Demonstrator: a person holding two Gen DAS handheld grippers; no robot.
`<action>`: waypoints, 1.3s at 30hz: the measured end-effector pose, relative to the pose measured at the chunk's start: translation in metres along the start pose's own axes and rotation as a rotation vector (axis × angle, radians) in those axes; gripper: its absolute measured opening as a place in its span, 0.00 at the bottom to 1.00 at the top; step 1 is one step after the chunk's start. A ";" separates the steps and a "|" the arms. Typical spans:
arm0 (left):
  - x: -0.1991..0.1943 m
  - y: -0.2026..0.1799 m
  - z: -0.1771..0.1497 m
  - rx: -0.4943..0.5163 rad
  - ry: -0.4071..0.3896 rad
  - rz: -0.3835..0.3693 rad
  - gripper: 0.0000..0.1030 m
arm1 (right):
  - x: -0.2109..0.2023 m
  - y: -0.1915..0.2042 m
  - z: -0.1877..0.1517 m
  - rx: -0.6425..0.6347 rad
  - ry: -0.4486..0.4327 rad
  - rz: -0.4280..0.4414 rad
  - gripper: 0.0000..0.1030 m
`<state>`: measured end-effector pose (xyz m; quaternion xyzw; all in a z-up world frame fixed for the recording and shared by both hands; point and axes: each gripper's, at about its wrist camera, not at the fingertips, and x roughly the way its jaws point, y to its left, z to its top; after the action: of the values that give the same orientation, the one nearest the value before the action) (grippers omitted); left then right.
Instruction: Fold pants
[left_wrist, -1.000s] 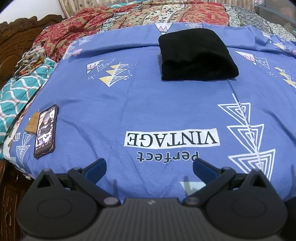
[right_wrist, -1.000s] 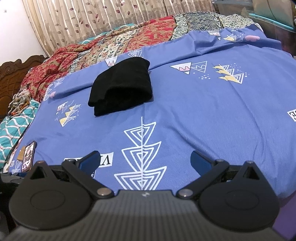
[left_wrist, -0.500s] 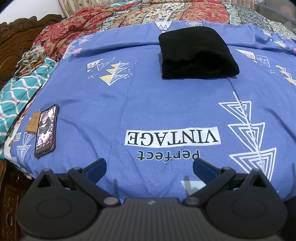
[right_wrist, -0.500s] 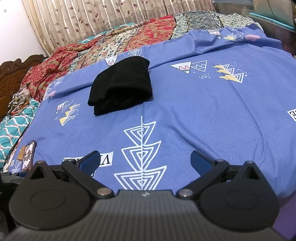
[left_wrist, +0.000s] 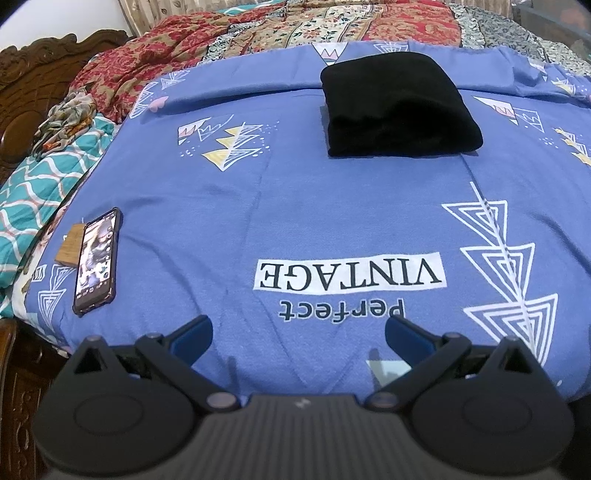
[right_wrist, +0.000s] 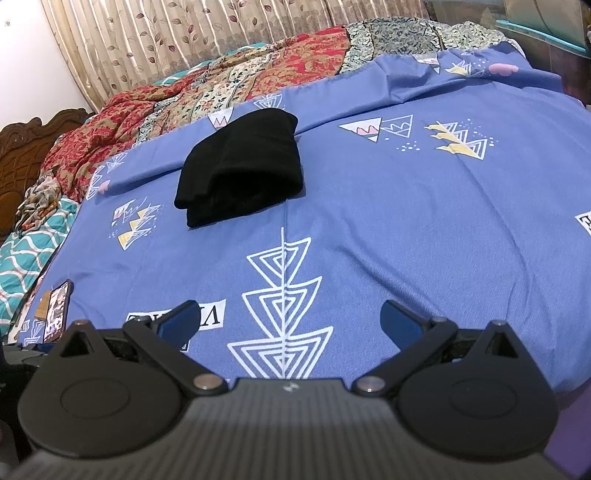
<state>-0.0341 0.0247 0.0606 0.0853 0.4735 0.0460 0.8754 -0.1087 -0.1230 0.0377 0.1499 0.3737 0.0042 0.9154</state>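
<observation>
Black pants (left_wrist: 397, 107) lie folded into a compact thick bundle on the far part of a blue printed bedsheet (left_wrist: 258, 206). They also show in the right wrist view (right_wrist: 242, 168), left of centre. My left gripper (left_wrist: 298, 332) is open and empty, held over the near edge of the bed, well short of the pants. My right gripper (right_wrist: 290, 321) is open and empty too, over the near edge with the pants far ahead to its left.
A phone (left_wrist: 96, 260) lies screen up at the sheet's left edge, on a brown card; it also shows in the right wrist view (right_wrist: 57, 310). Red patterned quilts (left_wrist: 229, 44) lie behind the pants. A teal blanket (left_wrist: 40, 184) and carved wooden headboard (left_wrist: 33, 85) stand at left.
Almost nothing has changed. Both grippers stay open over the near edge of the bed; the views shift only very slightly. The pants have not moved.
</observation>
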 end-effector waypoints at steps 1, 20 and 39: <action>0.000 0.000 0.000 0.000 -0.001 0.000 1.00 | 0.000 0.000 0.000 0.001 0.001 0.000 1.00; -0.002 0.000 -0.001 0.004 -0.012 0.011 1.00 | -0.001 -0.001 0.000 0.004 -0.001 0.002 1.00; -0.003 0.000 -0.003 0.008 -0.016 0.026 1.00 | -0.001 -0.002 0.000 0.006 -0.007 -0.001 1.00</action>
<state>-0.0382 0.0241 0.0614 0.0953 0.4656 0.0546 0.8782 -0.1099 -0.1248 0.0378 0.1524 0.3705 0.0019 0.9163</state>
